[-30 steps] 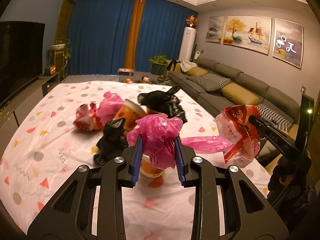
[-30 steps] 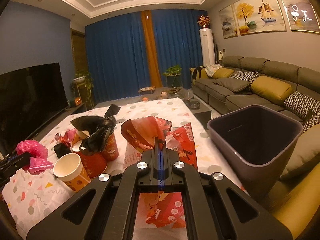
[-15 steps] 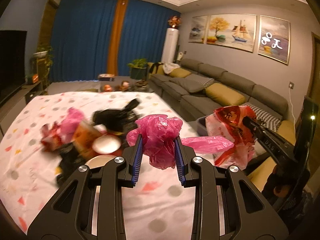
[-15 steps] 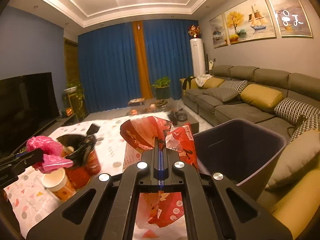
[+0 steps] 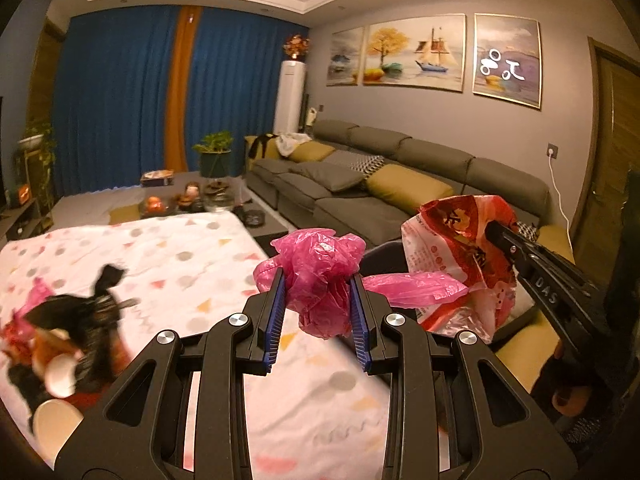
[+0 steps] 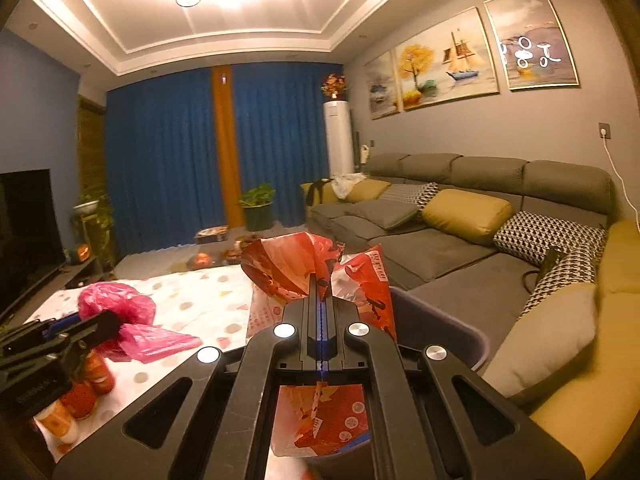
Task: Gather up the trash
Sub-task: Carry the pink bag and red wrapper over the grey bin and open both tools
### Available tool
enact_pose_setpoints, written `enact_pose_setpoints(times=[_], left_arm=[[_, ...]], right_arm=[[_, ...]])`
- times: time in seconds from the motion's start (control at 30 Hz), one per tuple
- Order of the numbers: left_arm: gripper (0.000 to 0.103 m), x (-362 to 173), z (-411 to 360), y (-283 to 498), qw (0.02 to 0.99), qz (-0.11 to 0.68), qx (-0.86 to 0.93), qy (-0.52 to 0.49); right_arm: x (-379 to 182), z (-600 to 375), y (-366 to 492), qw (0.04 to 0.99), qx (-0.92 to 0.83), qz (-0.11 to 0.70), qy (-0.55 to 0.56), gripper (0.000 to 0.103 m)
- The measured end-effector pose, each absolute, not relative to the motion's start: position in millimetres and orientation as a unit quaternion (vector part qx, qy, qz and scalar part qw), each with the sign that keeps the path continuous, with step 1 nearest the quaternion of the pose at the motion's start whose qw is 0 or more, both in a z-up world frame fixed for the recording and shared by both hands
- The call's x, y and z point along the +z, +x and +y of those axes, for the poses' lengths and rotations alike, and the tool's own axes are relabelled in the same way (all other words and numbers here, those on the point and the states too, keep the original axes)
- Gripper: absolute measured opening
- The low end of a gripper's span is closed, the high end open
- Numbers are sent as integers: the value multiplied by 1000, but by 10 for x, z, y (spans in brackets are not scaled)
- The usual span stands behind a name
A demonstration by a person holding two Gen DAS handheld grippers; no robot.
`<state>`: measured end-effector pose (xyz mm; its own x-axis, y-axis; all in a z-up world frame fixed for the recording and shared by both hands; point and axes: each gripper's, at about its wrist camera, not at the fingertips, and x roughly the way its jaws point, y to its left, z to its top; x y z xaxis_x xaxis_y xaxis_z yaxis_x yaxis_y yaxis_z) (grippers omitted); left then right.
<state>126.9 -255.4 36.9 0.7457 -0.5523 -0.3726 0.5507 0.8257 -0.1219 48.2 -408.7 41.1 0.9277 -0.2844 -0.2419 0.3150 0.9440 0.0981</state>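
Observation:
My left gripper point(image 5: 318, 280) is shut on a crumpled pink plastic bag point(image 5: 320, 272), held in the air past the table's right edge. It also shows in the right wrist view point(image 6: 120, 312). My right gripper point(image 6: 321, 284) is shut on a red and white plastic bag point(image 6: 304, 268), which hangs over the grey trash bin point(image 6: 440, 332). In the left wrist view the red bag point(image 5: 452, 248) hangs at the right, with the bin's rim point(image 5: 380, 250) just behind the pink bag.
A table with a white patterned cloth point(image 5: 192, 264) holds a black bag point(image 5: 76, 308), paper cups point(image 5: 56, 368) and other trash at the left. A grey sofa point(image 6: 460, 216) with yellow cushions runs along the right wall.
Both grippers have swung right from the table toward the bin, carrying their bags. The trash pile has slid to the left edge of the left wrist view.

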Motion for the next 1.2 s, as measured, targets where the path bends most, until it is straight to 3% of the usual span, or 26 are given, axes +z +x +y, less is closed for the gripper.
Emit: enact_pose_setpoints(times=[0.63,1.2], left_arm=[[29,33,-3421,1713,914,223,-340,6],[30,-141,-3665,1862,897,245,-369,11]], right_arm=[[135,-4461,749,970,-182,140,80,1],[93,-4525,883,966,-184,156,90,1]])
